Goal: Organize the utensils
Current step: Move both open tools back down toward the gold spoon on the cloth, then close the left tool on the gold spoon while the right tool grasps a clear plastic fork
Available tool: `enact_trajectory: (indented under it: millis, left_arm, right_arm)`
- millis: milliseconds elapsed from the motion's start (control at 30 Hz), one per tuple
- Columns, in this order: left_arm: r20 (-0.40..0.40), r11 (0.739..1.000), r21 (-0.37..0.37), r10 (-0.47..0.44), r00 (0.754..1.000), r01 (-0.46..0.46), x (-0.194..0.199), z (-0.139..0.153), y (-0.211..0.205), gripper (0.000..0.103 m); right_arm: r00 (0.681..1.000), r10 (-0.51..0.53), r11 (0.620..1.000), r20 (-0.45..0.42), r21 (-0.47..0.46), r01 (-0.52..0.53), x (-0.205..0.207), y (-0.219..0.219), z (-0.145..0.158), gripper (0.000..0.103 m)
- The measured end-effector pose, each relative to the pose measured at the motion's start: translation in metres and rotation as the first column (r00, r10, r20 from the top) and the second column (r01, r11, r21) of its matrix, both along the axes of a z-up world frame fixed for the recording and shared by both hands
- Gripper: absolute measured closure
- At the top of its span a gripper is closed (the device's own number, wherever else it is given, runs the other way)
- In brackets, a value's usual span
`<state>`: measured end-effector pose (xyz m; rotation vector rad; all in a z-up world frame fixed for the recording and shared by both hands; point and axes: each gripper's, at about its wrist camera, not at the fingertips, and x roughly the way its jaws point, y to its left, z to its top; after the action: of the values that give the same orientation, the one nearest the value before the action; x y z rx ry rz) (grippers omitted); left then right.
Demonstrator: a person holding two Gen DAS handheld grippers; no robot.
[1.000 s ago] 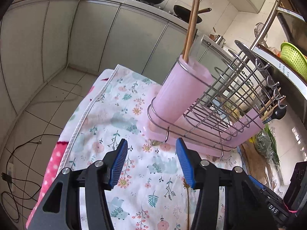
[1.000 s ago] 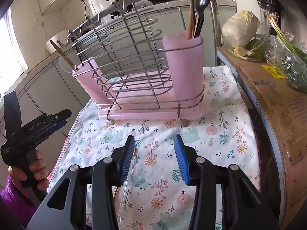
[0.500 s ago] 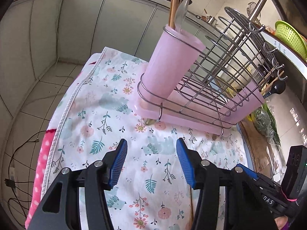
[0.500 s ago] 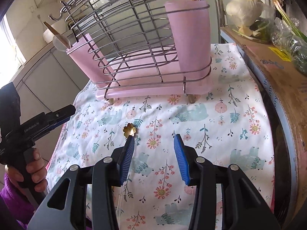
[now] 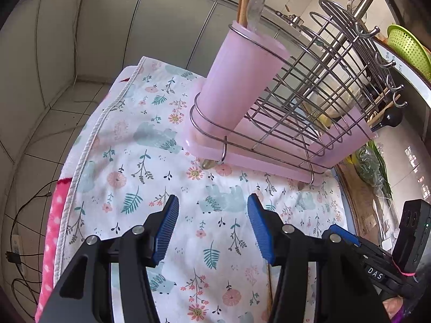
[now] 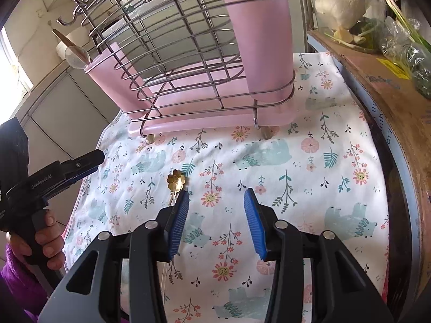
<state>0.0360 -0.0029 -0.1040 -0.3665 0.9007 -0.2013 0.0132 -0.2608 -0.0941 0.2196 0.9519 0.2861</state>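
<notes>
Your left tool (image 5: 212, 231): released, jaws wide, nothing between, angled down over floral cloth (image 5: 140, 161) on surface. Your right tool (image 6: 215, 223): released, jaws apart, empty, tilted down. Gold flower-ended utensil (image 6: 176, 181) flat on cloth, its handle running under right tool's left finger; contact unclear. Rack (image 6: 188, 62) beyond, upright on cloth.

Bright daylight floods in, blowing out a white window (image 6: 6, 53) at the right view's left edge. Both views stay sharp; fisheye bending and dark vignetting mark the corners.
</notes>
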Motion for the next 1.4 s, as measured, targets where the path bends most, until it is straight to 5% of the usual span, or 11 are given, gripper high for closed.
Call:
enact_trajectory:
  millis: [233, 367, 600, 833, 1133, 1400]
  left_arm:
    - [-0.084, 0.994, -0.013, -0.111, 0.990, 0.110, 0.006, -0.006, -0.016, 0.051]
    - [-0.166, 0.974, -0.055, -0.227, 0.960, 0.221, 0.012, -0.016, -0.044, 0.055]
    - [-0.250, 0.913, 0.097, -0.363, 0.897, 0.397, -0.002, -0.037, -0.099, 0.068]
    - [-0.267, 0.877, 0.246, -0.348, 0.899, 0.412, -0.008, -0.046, -0.122, 0.090]
    - [-0.281, 0.914, 0.230, -0.267, 0.922, 0.334, -0.008, -0.042, -0.091, 0.100]
    - [-0.327, 0.927, 0.159, -0.276, 0.904, 0.340, -0.005, -0.045, -0.064, 0.099]
  right_arm:
    - [0.999, -0.021, 0.999, -0.026, 0.038, 0.022, 0.003, -0.013, -0.003, 0.059]
    - [0.999, -0.020, 0.998, -0.044, 0.060, 0.022, 0.003, -0.013, -0.007, 0.059]
    - [0.999, -0.021, 0.998, -0.026, 0.056, 0.023, 0.000, -0.017, -0.004, 0.059]
    - [0.999, -0.015, 0.998, -0.038, 0.067, 0.017, 0.002, -0.018, -0.009, 0.059]
    - [0.996, 0.054, 0.995, -0.066, 0.090, -0.048, -0.001, -0.001, -0.011, 0.060]
    - [0.981, 0.138, 0.989, -0.139, 0.075, -0.129, 0.004, 0.037, -0.027, 0.060]
